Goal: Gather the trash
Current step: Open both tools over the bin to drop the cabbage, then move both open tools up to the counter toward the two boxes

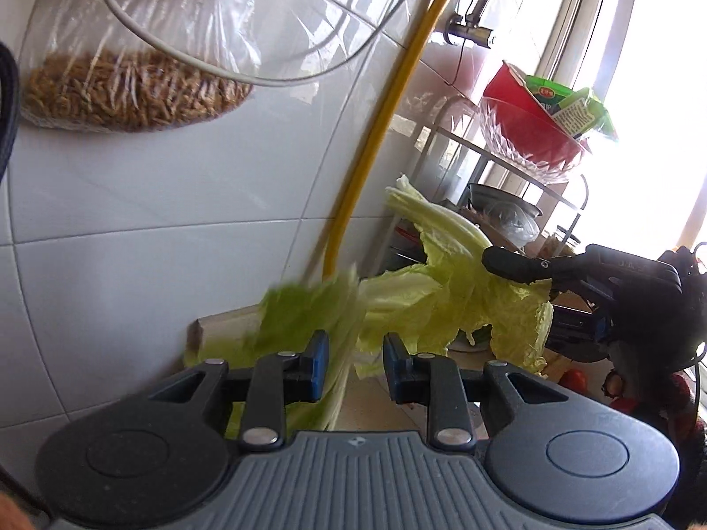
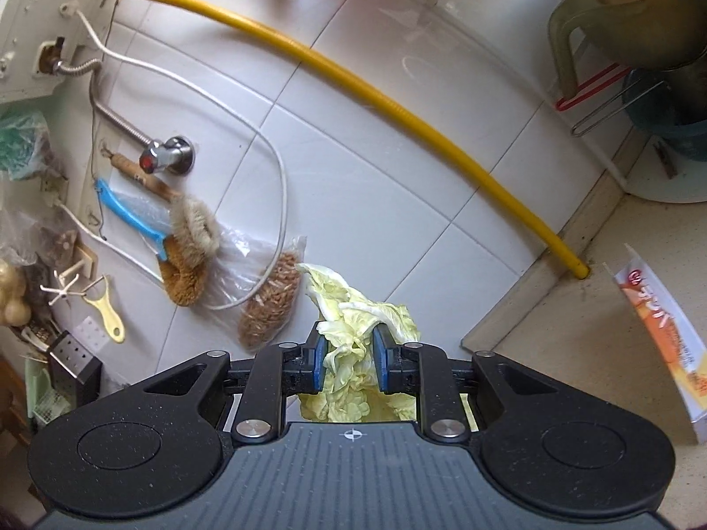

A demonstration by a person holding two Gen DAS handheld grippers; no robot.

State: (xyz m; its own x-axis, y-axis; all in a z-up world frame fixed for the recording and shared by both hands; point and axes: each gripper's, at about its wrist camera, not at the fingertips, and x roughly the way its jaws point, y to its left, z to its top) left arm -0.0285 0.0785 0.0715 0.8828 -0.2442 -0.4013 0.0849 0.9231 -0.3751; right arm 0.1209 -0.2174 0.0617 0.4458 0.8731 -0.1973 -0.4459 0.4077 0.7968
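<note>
Nearest to us in the left wrist view, our left gripper [image 1: 355, 366] has its jaws spread, with a blurred green cabbage leaf [image 1: 309, 309] hanging just past the left blue pad [image 1: 319, 364]; we cannot tell whether the pad touches it. Beyond it, a larger pale cabbage leaf [image 1: 442, 291] is held up in the air by our right gripper [image 1: 515, 265], whose dark fingertip reaches in from the right and lies against the leaf. Behind both, a yellow hose [image 1: 384, 123] runs down the white tiled wall [image 1: 132, 203] to the countertop [image 1: 366, 397]. A clear bag of grain [image 1: 132, 92] hangs high on the wall, and a red bowl [image 1: 530, 119] sits in a cut-glass bowl [image 1: 508, 145] on a wire rack near the bright window.

From the right wrist view, our right gripper [image 2: 351, 353] has its jaws pinching the crumpled cabbage leaf [image 2: 353, 344] between the two blue pads [image 2: 319, 357], the leaf bulging above and below them. Past it we see the same yellow hose [image 2: 397, 106] crossing the tiled wall [image 2: 375, 198], the bag of grain [image 2: 269, 304], a blue-handled brush [image 2: 132, 216], a round bristle brush [image 2: 194, 225], a yellow peeler [image 2: 108, 313] and a white cable [image 2: 265, 141]. An orange-and-white carton [image 2: 663, 344] stands on the countertop [image 2: 574, 353] to the right.
</note>
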